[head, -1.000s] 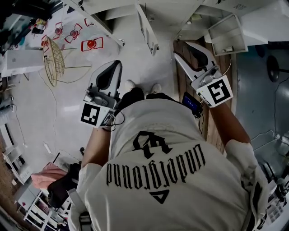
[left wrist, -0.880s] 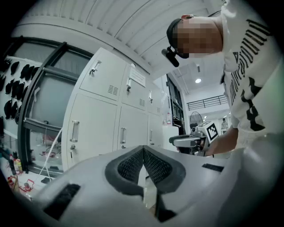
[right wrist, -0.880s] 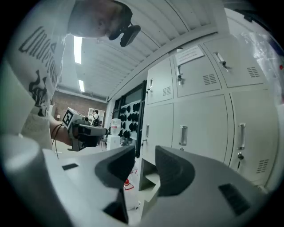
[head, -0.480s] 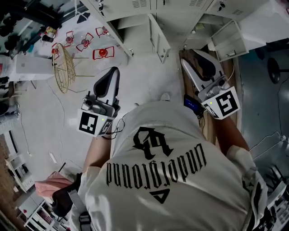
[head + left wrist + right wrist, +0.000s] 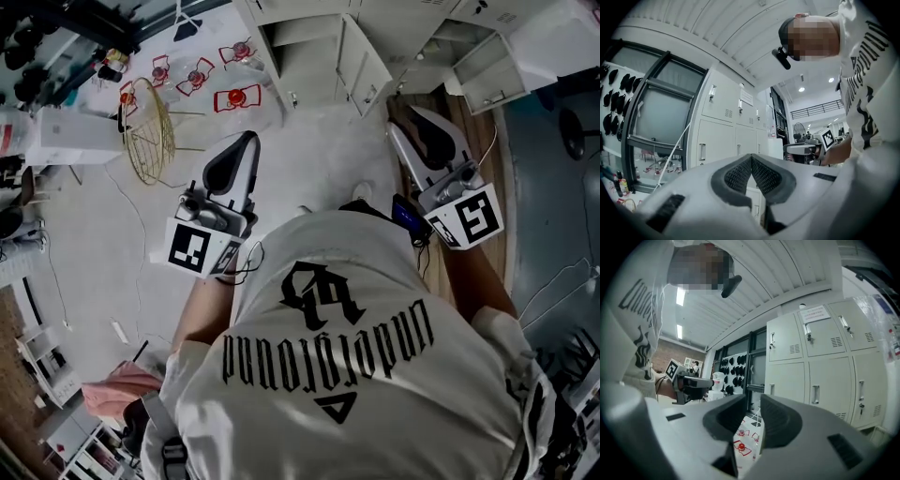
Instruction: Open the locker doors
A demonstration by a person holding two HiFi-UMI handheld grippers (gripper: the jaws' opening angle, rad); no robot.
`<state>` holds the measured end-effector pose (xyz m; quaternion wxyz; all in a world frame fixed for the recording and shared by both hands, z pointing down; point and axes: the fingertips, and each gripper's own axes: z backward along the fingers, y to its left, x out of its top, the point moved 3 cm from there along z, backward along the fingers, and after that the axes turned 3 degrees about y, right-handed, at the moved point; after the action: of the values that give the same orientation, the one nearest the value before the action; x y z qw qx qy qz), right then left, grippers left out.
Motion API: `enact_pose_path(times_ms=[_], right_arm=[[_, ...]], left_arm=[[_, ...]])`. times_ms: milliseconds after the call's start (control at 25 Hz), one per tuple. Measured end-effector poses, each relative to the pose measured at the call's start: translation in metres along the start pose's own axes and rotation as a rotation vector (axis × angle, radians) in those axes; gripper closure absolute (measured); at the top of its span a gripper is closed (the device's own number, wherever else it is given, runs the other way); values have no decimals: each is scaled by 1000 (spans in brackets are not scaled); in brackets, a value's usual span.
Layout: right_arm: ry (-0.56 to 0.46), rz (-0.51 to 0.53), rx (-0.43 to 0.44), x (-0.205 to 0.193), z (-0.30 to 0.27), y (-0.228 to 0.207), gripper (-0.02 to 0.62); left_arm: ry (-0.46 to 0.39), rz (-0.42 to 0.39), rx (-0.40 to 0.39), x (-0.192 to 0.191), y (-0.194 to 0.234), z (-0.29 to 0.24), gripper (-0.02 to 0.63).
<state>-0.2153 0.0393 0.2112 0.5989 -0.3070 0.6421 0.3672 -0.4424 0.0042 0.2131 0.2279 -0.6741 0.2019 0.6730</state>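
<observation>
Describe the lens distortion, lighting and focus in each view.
Head view: wide-angle, floor evenly lit, lockers squeezed against the top edge. Left gripper view: fisheye with black corners, lockers curved, bright ceiling lights beyond; the left gripper looms large in front. Right gripper view: same fisheye vignette; lockers sharp, ceiling strip lights glaring.

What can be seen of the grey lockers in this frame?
The pale grey metal lockers stand in a bank of two rows of flat doors. In the right gripper view all are shut, with vertical handles, vent slots, locks and a paper notice up top. The head view shows one door swung open over the pale floor. Nothing touches them.
</observation>
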Motion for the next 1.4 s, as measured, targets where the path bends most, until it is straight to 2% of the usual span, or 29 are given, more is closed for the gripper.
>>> enact_pose_path(times_ms=[240,520,720,1040,1200,1400], right_arm=[[17,-16,-39,1,6,39,502],[-7,-7,-31,3,34,38,515],[-19,14,22,4,65,25,532],[-16,68,91,-8,146,21,591],[-6,57,103,-14,185,18,592],[-2,67,117,-17,215,19,591]], left_arm=[[5,5,-34,-8,4,35,598],[-9,8,-1,-6,-20,38,598],[-17,-9,41,3,-61,26,598],[-46,-42,72,2,-159,9,598],[-36,-29,85,-2,-198,10,598],[-27,-25,101,-2,-226,20,598]])
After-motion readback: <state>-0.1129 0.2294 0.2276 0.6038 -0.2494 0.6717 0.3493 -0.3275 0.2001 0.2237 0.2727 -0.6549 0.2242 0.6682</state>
